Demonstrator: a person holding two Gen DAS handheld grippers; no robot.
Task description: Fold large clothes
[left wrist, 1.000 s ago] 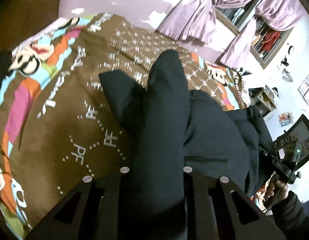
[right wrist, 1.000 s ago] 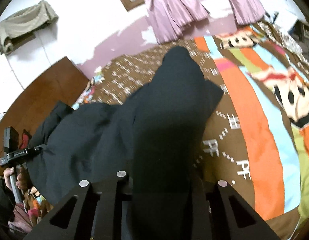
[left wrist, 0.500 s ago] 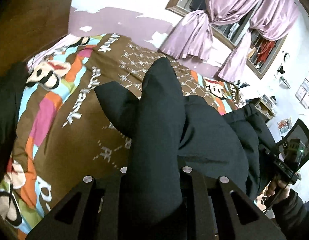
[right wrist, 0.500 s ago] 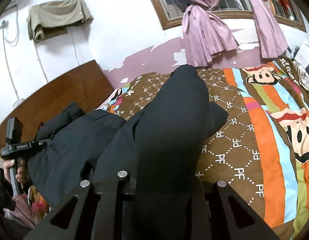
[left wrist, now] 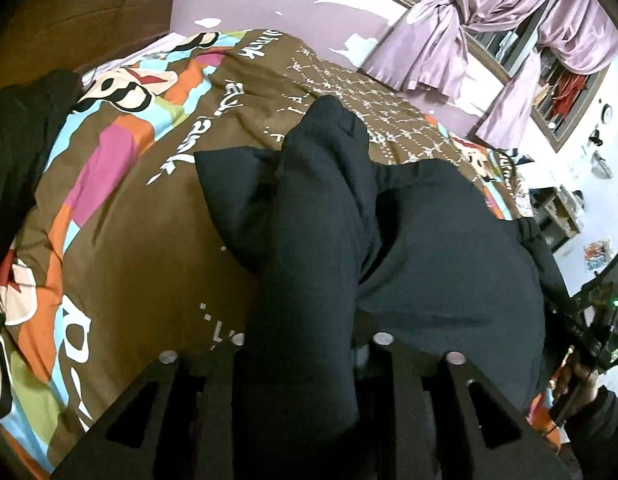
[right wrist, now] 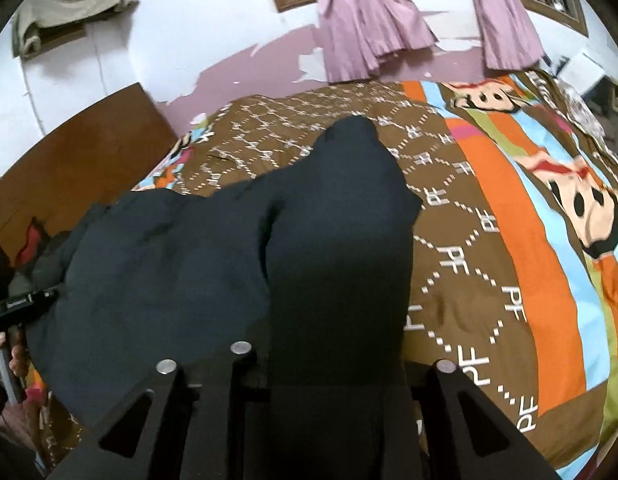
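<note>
Covering bed: cartoon bedspread (right wrist: pixel 509 208) w/ dark garment (left wrist: pixel 429 248); pink curtains (right wrist: pixel 365 28).

Change record. Left tool (left wrist: pixel 305 354): view swung leftward; wooden headboard (left wrist: pixel 81 12) and a black heap (left wrist: pixel 25 140) now showing at its left. Right tool (right wrist: pixel 329 356): tipped back downward after rising. Dark navy padded garment (right wrist: pixel 337 240): bunched fold ahead of both tools, reshaped slightly.

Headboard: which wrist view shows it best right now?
The right wrist view: the wooden headboard shows its sloping top edge against the white wall. The left wrist view catches only a dark, shadowed corner of it.
</note>
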